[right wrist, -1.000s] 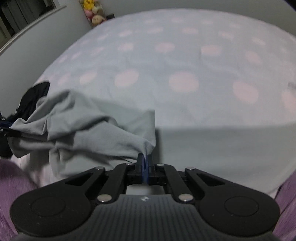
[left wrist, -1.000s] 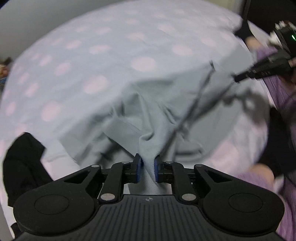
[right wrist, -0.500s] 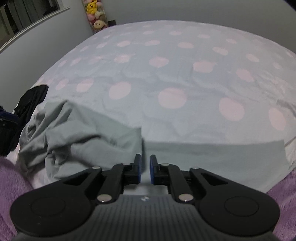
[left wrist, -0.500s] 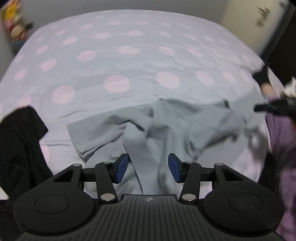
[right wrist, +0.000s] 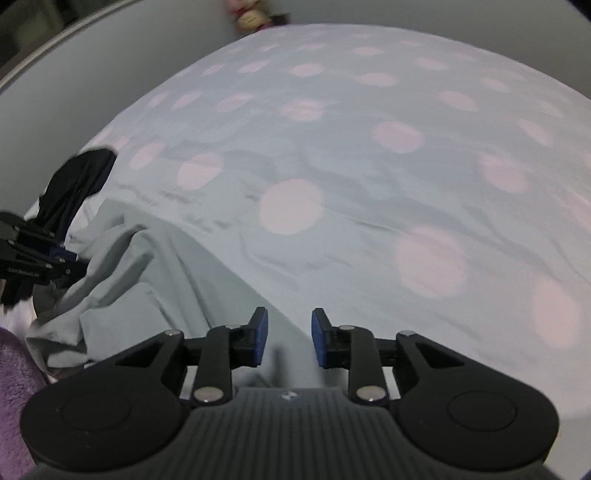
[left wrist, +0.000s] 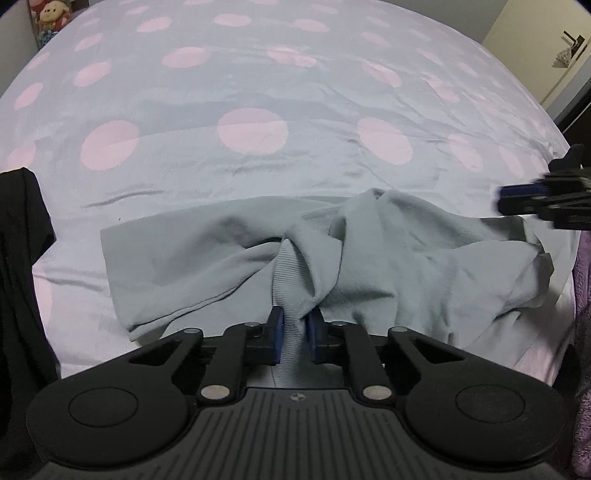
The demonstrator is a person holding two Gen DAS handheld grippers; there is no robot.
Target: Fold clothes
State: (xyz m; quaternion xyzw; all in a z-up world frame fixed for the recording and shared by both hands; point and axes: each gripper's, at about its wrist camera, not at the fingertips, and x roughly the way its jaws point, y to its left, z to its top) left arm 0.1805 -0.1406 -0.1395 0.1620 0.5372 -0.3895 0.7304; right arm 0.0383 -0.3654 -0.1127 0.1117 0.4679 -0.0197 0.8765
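A crumpled grey garment lies near the front edge of a bed with a pale sheet with pink dots. My left gripper is shut on a ribbed band of the grey garment at its front middle. My right gripper is open and empty, low over the garment's right part. The right gripper also shows at the right edge of the left wrist view. The left gripper also shows at the left edge of the right wrist view.
A black garment lies at the bed's left front; it also shows in the right wrist view. A purple fleece sleeve is at the right. Stuffed toys sit beyond the far left corner.
Both grippers opened and dropped the grey garment onto the bed. The left gripper has now closed again on its ribbed band. The right gripper has opened wider and stays empty.
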